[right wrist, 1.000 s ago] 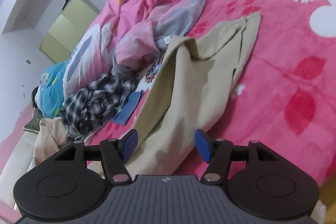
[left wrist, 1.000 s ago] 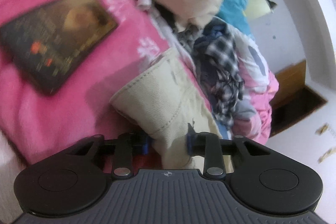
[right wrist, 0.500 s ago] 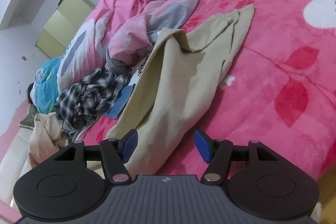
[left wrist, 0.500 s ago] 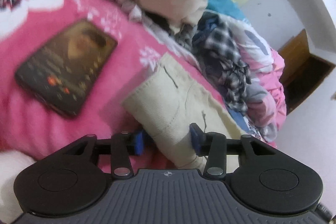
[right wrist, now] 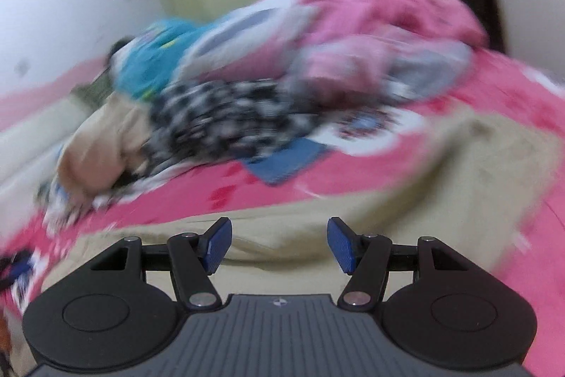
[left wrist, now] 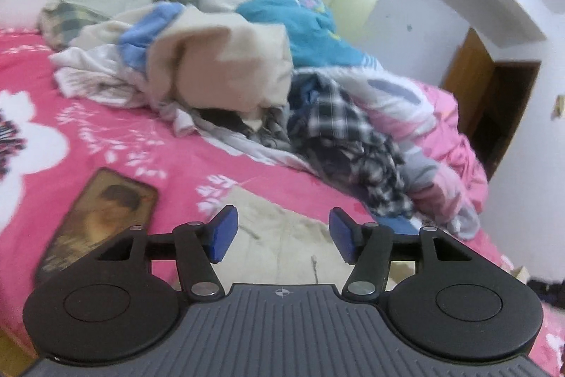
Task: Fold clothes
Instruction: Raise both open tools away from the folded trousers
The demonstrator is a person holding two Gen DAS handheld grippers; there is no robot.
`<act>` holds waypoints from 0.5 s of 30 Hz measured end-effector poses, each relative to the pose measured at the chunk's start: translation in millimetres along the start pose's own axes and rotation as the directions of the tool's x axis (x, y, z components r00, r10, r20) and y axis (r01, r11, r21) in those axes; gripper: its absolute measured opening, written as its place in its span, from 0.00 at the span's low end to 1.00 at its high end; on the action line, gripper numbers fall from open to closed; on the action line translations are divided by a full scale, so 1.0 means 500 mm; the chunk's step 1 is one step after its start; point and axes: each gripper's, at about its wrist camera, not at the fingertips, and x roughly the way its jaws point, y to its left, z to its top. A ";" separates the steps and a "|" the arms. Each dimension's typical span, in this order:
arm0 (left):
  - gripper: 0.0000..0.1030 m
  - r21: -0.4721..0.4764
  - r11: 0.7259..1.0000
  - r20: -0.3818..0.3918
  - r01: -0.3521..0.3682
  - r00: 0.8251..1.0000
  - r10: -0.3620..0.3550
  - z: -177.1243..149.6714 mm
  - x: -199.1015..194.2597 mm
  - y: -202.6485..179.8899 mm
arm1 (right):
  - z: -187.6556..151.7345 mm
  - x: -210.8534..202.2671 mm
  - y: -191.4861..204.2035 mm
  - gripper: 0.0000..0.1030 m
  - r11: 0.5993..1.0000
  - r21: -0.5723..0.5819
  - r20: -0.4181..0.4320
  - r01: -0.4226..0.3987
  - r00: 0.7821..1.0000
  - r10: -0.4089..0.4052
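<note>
Both the left claw (left wrist: 280, 237) and right claw (right wrist: 279, 244) are hovering spread and empty over the beige garment (right wrist: 370, 218) lying on the bed (left wrist: 116, 147), unfolded pile (left wrist: 317, 115) at twelve o'clock; whichever fold comes next is calling for an edge pinch.

No readable text, labels or numbers. Phone (left wrist: 99, 221) screen on pink blanket (left wrist: 116, 143) shows blurred picture only; small crosshair emblem on each gripper body, no lettering.
</note>
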 end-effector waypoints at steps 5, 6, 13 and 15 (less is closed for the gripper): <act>0.56 0.045 0.999 -0.013 -0.012 1.000 0.012 -0.009 0.065 -0.005 | 0.044 0.118 0.170 0.61 0.937 -0.308 -0.051 -0.168 0.986 0.160; 0.56 0.045 0.999 -0.015 -0.010 1.000 0.011 -0.013 0.074 -0.002 | 0.048 0.145 0.208 0.61 0.901 -0.382 -0.066 -0.205 0.979 0.195; 0.56 0.032 0.999 -0.024 0.015 1.000 -0.014 -0.045 0.114 0.031 | 0.016 0.338 0.410 0.58 0.584 -0.701 -0.291 -0.409 0.912 0.290; 0.56 0.043 0.999 -0.018 0.026 1.000 -0.026 -0.048 0.113 0.035 | 0.001 0.387 0.431 0.57 0.528 -0.723 -0.359 -0.446 0.895 0.265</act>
